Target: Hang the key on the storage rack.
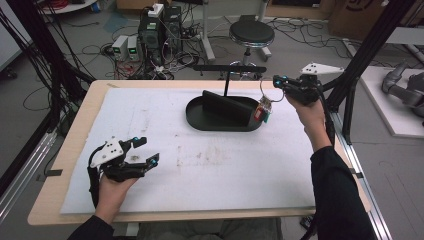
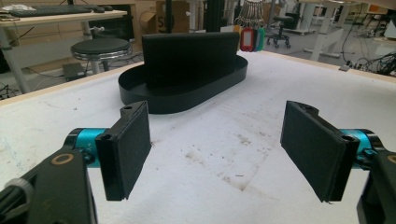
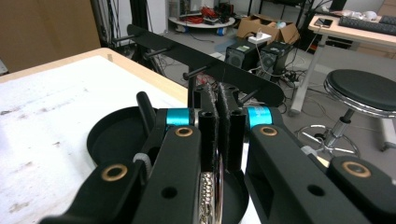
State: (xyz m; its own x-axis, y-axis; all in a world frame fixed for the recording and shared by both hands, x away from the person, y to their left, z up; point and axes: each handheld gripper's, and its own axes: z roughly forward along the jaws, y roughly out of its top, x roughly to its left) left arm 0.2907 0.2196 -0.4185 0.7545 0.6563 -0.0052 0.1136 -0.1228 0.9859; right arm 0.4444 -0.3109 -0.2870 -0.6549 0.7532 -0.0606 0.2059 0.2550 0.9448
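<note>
Key bunch (image 1: 263,111): a metal ring with red and green tags, hung in the air from the right gripper (image 1: 278,80), just off the right end of the black oval tray (image 1: 200,121). It was clear of the table and, as far as the high view showed, not touching the tray rim. In the left gripper view the tags (image 2: 250,37) showed behind the tray's upright divider (image 2: 191,56).

Right gripper: jaws clenched on the ring; in the right gripper view (image 3: 223,122) the two pads were pressed together with a beaded metal piece (image 3: 205,196) running down between them.

Rack: a black bar with short pegs (image 3: 196,59) stood on a post at the tray's far side, the same bar seen in the high view (image 1: 229,68). The held ring was below and to the right of it, not yet on any peg. No peg carried anything that I could see.

Left gripper (image 1: 142,150): released, jaws wide apart, nothing between them, held low over the near-left of the white mat (image 1: 200,175), well apart from the tray.

Judgement: pickup done, bunch lifted. Left to do appears to be the placement, either hooking the ring on a peg or setting it in the tray; which one the pictures did not settle.
</note>
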